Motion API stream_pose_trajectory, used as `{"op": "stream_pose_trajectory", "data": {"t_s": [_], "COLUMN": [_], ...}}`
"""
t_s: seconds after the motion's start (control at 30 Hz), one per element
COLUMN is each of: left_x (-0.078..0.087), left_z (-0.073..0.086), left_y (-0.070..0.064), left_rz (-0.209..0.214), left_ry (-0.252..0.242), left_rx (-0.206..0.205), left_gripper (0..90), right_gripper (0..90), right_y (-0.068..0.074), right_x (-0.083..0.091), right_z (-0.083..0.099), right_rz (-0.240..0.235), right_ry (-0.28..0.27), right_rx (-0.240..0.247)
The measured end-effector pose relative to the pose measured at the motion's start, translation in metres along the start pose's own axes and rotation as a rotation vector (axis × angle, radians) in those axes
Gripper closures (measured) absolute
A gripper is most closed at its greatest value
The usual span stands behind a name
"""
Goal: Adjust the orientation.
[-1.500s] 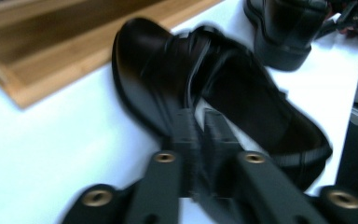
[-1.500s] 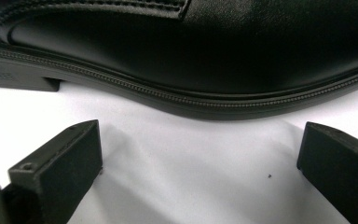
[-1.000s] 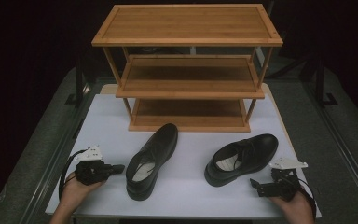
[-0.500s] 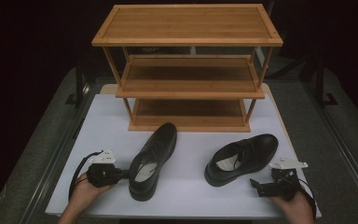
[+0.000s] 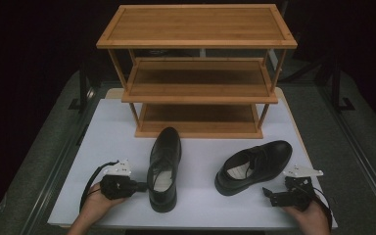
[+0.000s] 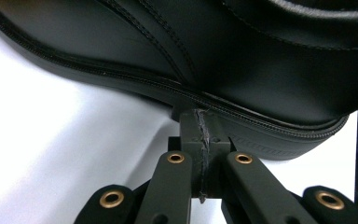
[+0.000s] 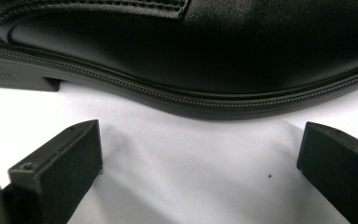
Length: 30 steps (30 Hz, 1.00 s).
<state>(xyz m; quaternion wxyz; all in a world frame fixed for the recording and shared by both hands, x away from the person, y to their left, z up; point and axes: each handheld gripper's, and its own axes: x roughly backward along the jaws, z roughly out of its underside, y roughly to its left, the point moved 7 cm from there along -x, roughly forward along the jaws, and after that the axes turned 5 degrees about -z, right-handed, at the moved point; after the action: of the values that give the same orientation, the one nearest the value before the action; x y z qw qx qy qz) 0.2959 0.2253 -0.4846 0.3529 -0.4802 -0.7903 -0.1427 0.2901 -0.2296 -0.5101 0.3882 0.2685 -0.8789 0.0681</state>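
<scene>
Two black leather shoes lie on the white table (image 5: 108, 131). The left shoe (image 5: 164, 161) points toward the rack, its opening facing up. My left gripper (image 5: 143, 185) is shut with nothing between its jaws, and its tips (image 6: 200, 117) press against that shoe's (image 6: 242, 60) sole edge near the heel. The right shoe (image 5: 257, 161) lies at an angle, toe to the far right. Just below it my right gripper (image 5: 267, 194) stands open; its wide-apart jaws (image 7: 200, 156) face the side of the right shoe (image 7: 205, 51) a short way off.
A three-tier wooden shoe rack (image 5: 197, 71) stands at the back of the table, its shelves bare. Dark floor and metal rails (image 5: 68, 147) surround the table. Bare white surface lies between the two shoes.
My left gripper has slid right across the table until its shut tips touch the left shoe's side. The right gripper and both shoes have stayed put.
</scene>
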Motion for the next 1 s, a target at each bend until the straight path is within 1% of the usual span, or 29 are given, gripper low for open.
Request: {"op": "stream_pose_trajectory", "data": {"t_s": [0.2,0.27,0.33,0.37,0.43,0.5,0.53,0.6,0.67,0.7,0.73,0.77,0.8,0.83,0.87,0.9,0.93,1.0], "left_x": [0.0,0.003,0.007,0.008,0.012,0.017,0.019,0.022,0.023,0.024,0.026,0.028,0.031,0.033,0.036,0.038,0.039,0.043], "left_z": [-0.001,-0.001,0.0,0.001,0.002,0.004,0.005,0.008,0.012,0.015,0.018,0.02,0.022,0.024,0.026,0.028,0.03,0.036], "left_y": [0.0,0.002,0.007,0.01,0.017,0.025,0.028,0.035,0.042,0.046,0.052,0.056,0.059,0.062,0.067,0.071,0.073,0.08], "left_rz": [0.005,-0.009,-0.036,-0.059,-0.112,-0.169,-0.188,-0.232,-0.281,-0.312,-0.341,-0.364,-0.387,-0.401,-0.426,-0.437,-0.442,-0.473], "left_ry": [-0.005,-0.011,-0.013,-0.015,-0.022,-0.025,-0.021,-0.018,-0.011,0.002,0.011,0.016,0.014,0.014,0.01,0.007,0.005,0.015], "left_rx": [0.001,0.004,0.014,0.016,0.02,0.04,0.044,0.055,0.07,0.082,0.104,0.118,0.129,0.135,0.151,0.161,0.169,0.176], "left_gripper": [89.6,85.5,79.9,74.3,66.3,57.1,51.4,43.6,31.1,23.9,18.1,13.6,11.6,9.0,7.4,5.5,1.5,0.0], "right_gripper": [0.0,0.0,0.0,0.0,0.0,0.0,0.0,0.0,0.0,0.0,0.0,0.0,0.0,0.0,0.0,0.0,0.0,0.0], "right_y": [0.0,0.0,0.0,0.0,0.0,0.0,0.0,0.0,0.0,0.0,0.0,0.0,0.0,0.0,0.0,0.0,0.0,0.0], "right_x": [0.0,0.0,0.0,0.0,0.0,0.0,0.0,0.0,0.0,0.0,0.0,0.0,0.0,0.0,0.0,0.0,0.0,0.0], "right_z": [0.0,0.0,0.0,0.0,0.0,0.0,0.0,0.0,0.0,0.0,0.0,0.0,0.0,0.0,0.0,0.0,0.0,0.0], "right_rz": [0.0,0.0,0.0,0.0,0.0,-0.001,0.0,0.0,0.0,0.0,0.0,0.0,0.0,0.0,-0.001,0.0,0.0,-0.001], "right_ry": [0.0,0.0,0.0,0.0,0.0,0.0,-0.001,0.0,0.0,0.0,0.001,0.0,0.001,0.0,0.002,0.003,0.002,0.002], "right_rx": [0.0,0.0,0.0,0.0,0.0,0.0,0.0,0.0,0.0,0.0,-0.001,0.0,-0.001,-0.001,-0.001,-0.001,-0.001,-0.002]}}
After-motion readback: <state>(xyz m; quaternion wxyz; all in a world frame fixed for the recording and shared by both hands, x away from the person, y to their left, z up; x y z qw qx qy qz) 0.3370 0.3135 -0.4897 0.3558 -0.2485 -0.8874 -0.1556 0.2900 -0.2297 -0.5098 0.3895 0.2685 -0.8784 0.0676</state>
